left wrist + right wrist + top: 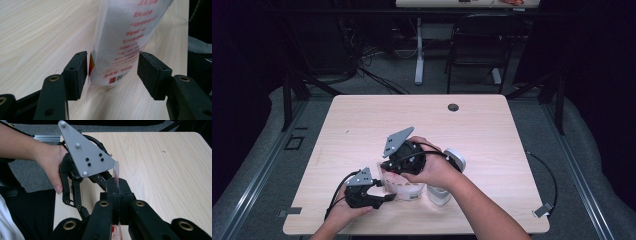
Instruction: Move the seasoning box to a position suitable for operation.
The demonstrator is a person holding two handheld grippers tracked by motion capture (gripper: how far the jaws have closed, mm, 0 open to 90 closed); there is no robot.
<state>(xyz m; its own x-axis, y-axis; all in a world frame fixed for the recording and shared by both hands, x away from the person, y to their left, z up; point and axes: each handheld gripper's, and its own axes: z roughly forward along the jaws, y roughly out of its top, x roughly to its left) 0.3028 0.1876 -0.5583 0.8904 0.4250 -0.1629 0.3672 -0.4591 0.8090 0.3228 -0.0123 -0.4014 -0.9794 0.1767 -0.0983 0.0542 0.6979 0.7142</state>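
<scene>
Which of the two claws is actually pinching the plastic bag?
The right claw: its jaws are clamped on the bag's thin edge. The left claw stands open around the bag.

The translucent plastic bag printed with red text [120,42] stands on the pale wooden table [362,120] between the left gripper [112,72] jaws, below the right gripper [117,192]; a white cylindrical device [447,172] lies beside the right gripper.
</scene>
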